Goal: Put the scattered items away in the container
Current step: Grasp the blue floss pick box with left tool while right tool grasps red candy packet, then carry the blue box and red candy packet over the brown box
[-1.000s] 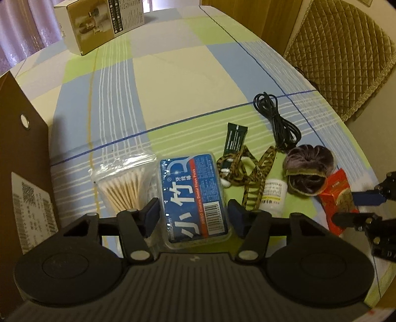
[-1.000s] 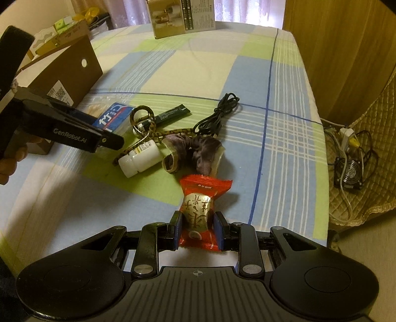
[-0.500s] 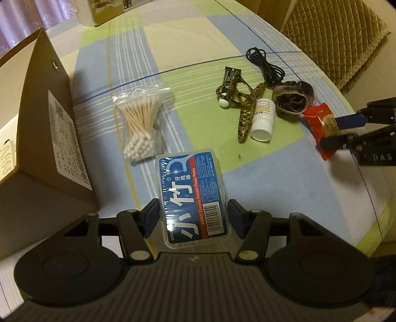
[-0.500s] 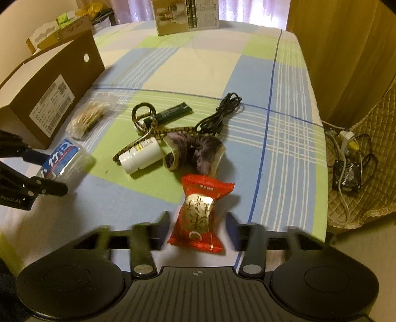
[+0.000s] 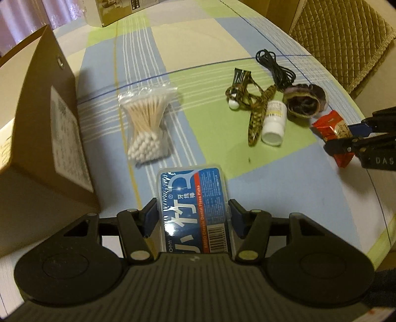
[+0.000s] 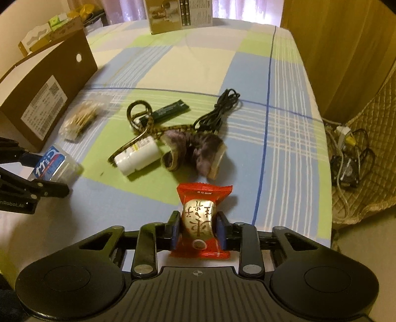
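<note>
We see the left gripper point(image 5: 193, 218) clamped on the floss box point(image 5: 194, 210), low centre | right gripper point(image 6: 198, 228) pinching the red snack packet point(image 6: 200, 220) (probably lifted) | cardboard box point(image 5: 37, 128) at left | cotton swabs point(image 5: 147, 123) beside it.

On the worktop point(image 6: 284, 81) lie one bag of cotton swabs point(image 5: 148, 123), one white pill bottle point(image 5: 273, 122), one leopard-print strap point(image 5: 257, 116), one dark green sachet point(image 6: 170, 110), one black cable point(image 6: 217, 111) and one purple scrunchie point(image 6: 195, 153). There are two cardboard boxes: one brown carton point(image 6: 42, 99) at the left edge, one printed box point(image 6: 180, 13) at the far edge. One floss-pick case point(image 5: 194, 210) and one red candy packet point(image 6: 200, 218) are each held off the worktop.
</note>
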`<state>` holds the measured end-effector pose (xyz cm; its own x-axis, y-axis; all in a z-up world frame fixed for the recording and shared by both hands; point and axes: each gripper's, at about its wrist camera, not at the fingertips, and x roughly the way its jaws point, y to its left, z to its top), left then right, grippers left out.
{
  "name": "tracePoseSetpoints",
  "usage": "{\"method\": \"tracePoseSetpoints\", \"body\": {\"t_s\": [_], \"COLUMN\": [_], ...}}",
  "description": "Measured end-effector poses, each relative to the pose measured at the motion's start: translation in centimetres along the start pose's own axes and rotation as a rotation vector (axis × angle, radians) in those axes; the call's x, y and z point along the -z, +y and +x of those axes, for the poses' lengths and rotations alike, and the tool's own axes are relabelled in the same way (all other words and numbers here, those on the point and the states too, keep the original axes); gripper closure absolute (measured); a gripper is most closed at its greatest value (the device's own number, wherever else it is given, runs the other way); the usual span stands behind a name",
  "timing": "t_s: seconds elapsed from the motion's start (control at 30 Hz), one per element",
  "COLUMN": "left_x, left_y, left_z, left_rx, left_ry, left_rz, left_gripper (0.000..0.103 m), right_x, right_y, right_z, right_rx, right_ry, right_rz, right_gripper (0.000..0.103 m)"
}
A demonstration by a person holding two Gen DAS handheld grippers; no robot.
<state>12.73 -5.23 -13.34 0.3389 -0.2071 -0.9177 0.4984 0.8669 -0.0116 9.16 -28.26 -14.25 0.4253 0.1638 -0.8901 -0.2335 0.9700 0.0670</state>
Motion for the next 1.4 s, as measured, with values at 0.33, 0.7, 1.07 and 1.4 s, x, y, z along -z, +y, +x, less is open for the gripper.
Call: {"method": "tracePoseSetpoints", "body": {"t_s": [0.33, 0.7, 1.07, 1.4], "left_x": [2.7, 4.6, 7.2, 8.5], "left_y": [1.1, 4.1, 8.9, 14.1], "left_z": [-3.4, -9.4, -13.4, -18.1], "left_rx": [0.010, -0.007, -0.059, -0.103], "left_ry": [-0.005, -0.108, -0.157, -0.229], "left_rz": [-0.040, -0.102, -0.184, -0.220], "left_gripper": [0.049, 0.049, 0.049, 0.049], "right_x": [0.7, -1.8, -4.2, -7.4], "right_y": [2.0, 8.0, 14.1, 20.4], "right_z": [-2.4, -4.9, -5.2, -5.6], "right_rx": [-0.077, -0.183, -0.274, -0.374], "right_ry": [0.030, -0.054, -0.076, -0.134], "right_rz": [-0.012, -0.107, -0.211, -0.298], "right_gripper": [0.079, 0.079, 0.079, 0.079]}}
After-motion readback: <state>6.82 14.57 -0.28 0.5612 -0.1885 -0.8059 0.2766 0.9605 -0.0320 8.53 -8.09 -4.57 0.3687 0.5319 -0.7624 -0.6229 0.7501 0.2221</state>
